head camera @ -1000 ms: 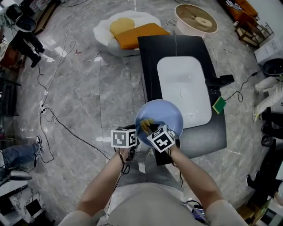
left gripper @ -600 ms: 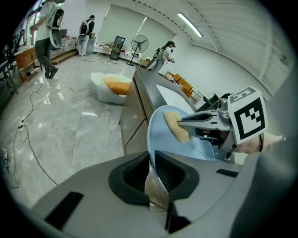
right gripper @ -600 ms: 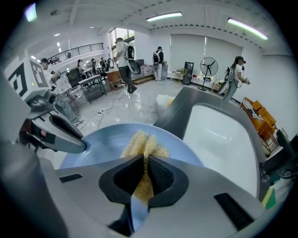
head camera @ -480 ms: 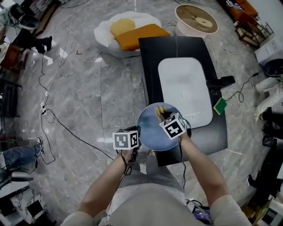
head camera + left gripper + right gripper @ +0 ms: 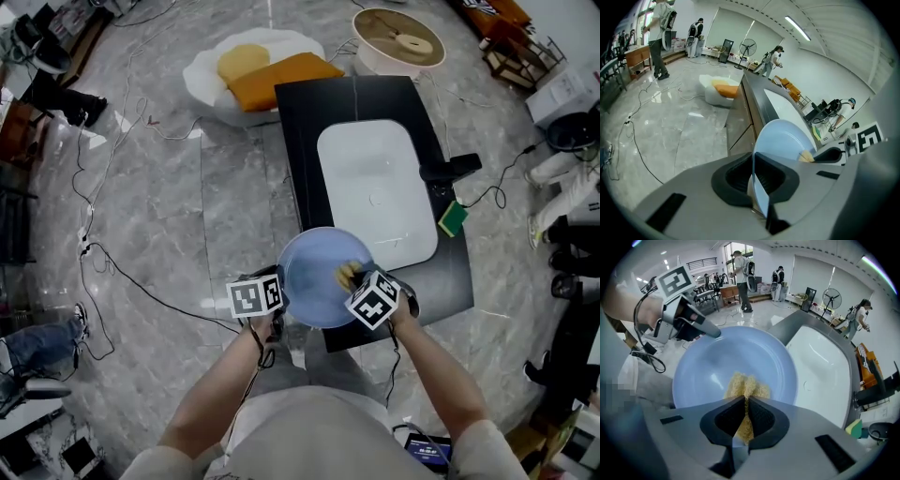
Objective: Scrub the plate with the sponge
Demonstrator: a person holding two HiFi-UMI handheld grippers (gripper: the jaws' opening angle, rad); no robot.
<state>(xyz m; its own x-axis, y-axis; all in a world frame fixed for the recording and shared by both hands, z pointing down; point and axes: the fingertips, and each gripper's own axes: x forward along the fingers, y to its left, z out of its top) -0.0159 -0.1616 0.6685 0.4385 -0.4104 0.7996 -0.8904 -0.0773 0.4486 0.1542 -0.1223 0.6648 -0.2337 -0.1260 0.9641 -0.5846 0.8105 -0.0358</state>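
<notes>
Head view: the plate point(image 5: 319, 281) is held over the 6 o'clock end of the black tabletop point(image 5: 298, 122), with the white sink point(image 5: 375, 187) at the plate's 12 o'clock. The left gripper point(image 5: 283, 300) meets the plate's rim at 8 o'clock. The right gripper point(image 5: 354, 279) comes in from 4 o'clock, and the yellow sponge point(image 5: 347, 273) at its tip lies on the plate's face toward 3 o'clock.

Left gripper view: the plate point(image 5: 785, 138) stands on edge, seen nearly side-on, and runs away toward 1 o'clock. Its near rim sits between the fingers point(image 5: 736, 176), which are closing on it, both pads against the rim. A bit of the sponge point(image 5: 806, 156) shows at the plate's 4 o'clock edge, beside the right gripper's dark tip.

Right gripper view: the fingers point(image 5: 726, 417) are clamped on the sponge point(image 5: 746, 389), a thin strip of it squeezed between the pads. The free end of the sponge spreads against the plate's point(image 5: 717, 362) hollow, below its centre. The left gripper point(image 5: 712, 333) grips the rim at 10 o'clock. The sink point(image 5: 820, 366) lies at 3 o'clock.
</notes>
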